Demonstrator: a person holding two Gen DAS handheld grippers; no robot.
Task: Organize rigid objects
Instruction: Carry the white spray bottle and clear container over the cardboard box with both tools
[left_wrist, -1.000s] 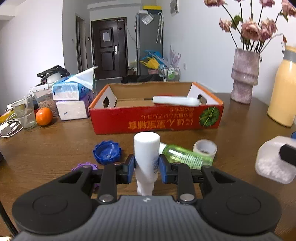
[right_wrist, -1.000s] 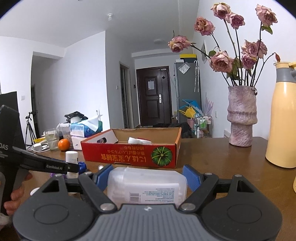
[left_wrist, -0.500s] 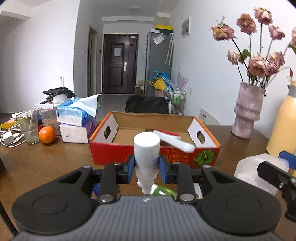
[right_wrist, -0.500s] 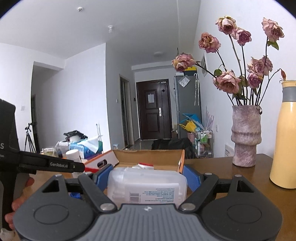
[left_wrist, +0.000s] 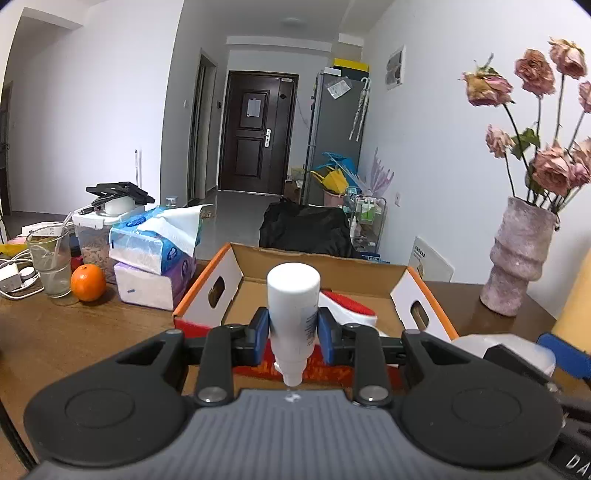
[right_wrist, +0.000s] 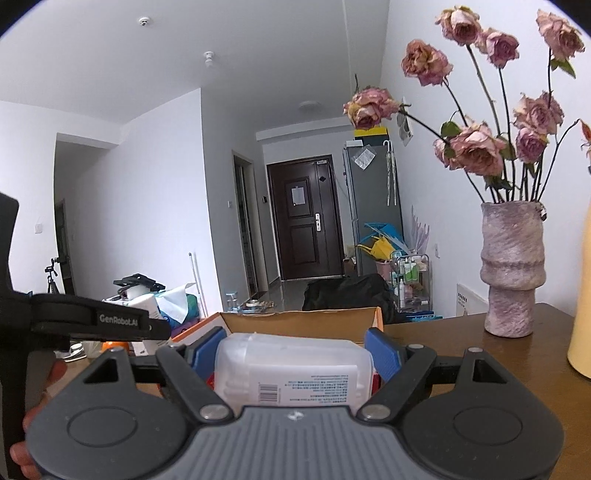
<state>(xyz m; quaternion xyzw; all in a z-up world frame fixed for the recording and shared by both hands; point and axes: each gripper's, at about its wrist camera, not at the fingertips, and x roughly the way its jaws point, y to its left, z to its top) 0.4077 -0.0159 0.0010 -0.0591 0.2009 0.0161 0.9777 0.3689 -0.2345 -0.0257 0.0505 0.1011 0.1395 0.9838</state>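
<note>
My left gripper (left_wrist: 293, 338) is shut on a small white bottle (left_wrist: 293, 306), held upright in front of the open red cardboard box (left_wrist: 207, 295). A red-and-white item (left_wrist: 351, 304) lies inside that box. My right gripper (right_wrist: 293, 352) is shut on a translucent plastic container (right_wrist: 291, 365) with a barcode label, just before the box's near edge (right_wrist: 295, 319). That container (left_wrist: 498, 341) and the right gripper's blue pad (left_wrist: 563, 360) show at the right of the left wrist view. The left gripper's body (right_wrist: 99, 321) crosses the right wrist view at the left, with a hand (right_wrist: 22, 435) on its handle.
A pink vase of dried roses (left_wrist: 517, 258) and a yellow jug (right_wrist: 583, 314) stand on the wooden table (left_wrist: 74, 332) to the right. Tissue packs (left_wrist: 155, 254), an orange (left_wrist: 88, 282), a glass (left_wrist: 51, 264) and cables (left_wrist: 14, 275) crowd the left.
Both grippers have risen and moved toward the box with their loads. The loose items on the table in front of the box have dropped out of sight below the left gripper.
</note>
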